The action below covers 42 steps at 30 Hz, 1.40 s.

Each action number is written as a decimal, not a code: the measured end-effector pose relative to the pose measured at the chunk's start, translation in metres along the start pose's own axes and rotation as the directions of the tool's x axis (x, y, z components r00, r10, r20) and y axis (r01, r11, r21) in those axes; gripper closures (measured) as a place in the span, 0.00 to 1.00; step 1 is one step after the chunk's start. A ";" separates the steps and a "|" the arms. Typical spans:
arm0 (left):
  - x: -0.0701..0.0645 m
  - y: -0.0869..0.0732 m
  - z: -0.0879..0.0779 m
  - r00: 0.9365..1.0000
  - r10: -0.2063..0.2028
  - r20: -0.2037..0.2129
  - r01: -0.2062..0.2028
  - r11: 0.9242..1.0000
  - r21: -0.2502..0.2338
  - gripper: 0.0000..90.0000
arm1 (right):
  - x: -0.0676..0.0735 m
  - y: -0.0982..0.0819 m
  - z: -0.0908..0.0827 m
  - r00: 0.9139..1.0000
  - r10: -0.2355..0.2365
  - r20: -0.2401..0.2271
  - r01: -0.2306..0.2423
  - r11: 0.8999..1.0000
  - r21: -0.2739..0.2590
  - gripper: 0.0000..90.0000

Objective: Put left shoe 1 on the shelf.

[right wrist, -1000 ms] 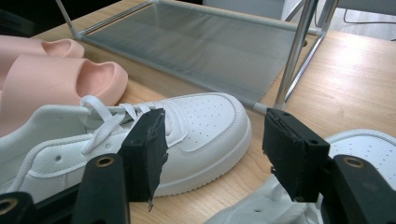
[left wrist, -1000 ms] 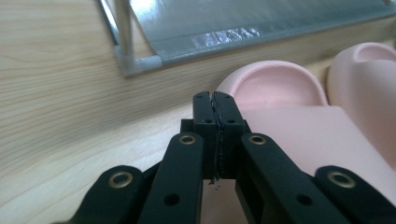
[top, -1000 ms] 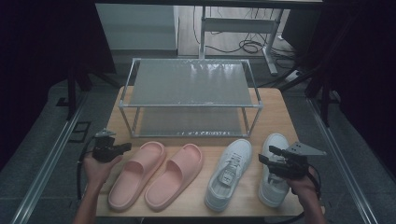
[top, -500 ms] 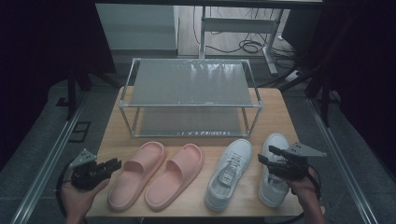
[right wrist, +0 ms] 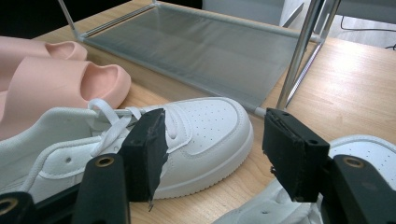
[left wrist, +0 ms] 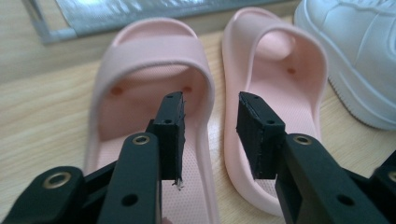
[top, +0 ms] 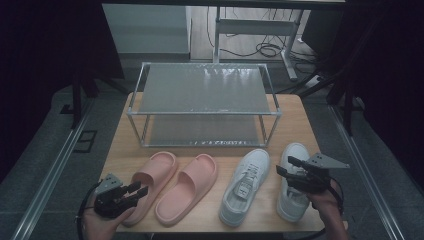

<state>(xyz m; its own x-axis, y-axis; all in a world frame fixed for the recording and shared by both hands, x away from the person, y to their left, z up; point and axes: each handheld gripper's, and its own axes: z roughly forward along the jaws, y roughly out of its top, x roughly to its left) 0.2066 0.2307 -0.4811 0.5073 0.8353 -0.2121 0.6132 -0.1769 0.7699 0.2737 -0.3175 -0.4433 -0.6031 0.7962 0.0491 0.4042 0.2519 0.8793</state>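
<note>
L gripper (top: 131,192) at pink slide (top: 150,182), sneakers (top: 246,185) right, rack (top: 202,107) behind

Pale pink slippers (top: 172,185) and white sneakers (top: 246,185), white-laced, in front of silver-framed grey mesh rack (top: 202,102); all on light wood-grain table (top: 295,125); black jaws on grippers.

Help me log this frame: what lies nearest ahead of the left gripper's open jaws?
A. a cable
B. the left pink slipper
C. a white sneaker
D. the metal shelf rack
B: in the left gripper view the left gripper has its jaws apart, nothing between them, aimed at the left pink slipper.
</note>
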 end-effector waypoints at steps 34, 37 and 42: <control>-0.002 0.003 0.057 0.998 0.040 -0.055 -0.034 0.994 0.107 0.81 | 0.004 0.001 -0.002 1.000 -0.010 -0.007 0.010 1.000 -0.003 0.45; -0.002 0.003 0.059 0.997 0.054 -0.050 -0.048 0.993 0.110 0.87 | 0.004 0.001 -0.002 1.000 -0.012 -0.007 0.012 1.000 -0.001 0.45; -0.002 0.004 0.057 0.995 0.077 -0.065 -0.071 0.993 0.095 0.92 | 0.004 0.002 -0.002 1.000 -0.012 -0.006 0.012 1.000 -0.001 0.45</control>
<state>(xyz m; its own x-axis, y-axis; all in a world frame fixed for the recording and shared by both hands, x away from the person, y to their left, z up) 0.2423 0.1985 -0.5119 0.5125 0.8513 -0.1125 0.6303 -0.2840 0.7225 0.2707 -0.3149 -0.4407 -0.6115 0.7901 0.0415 0.3964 0.2606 0.8803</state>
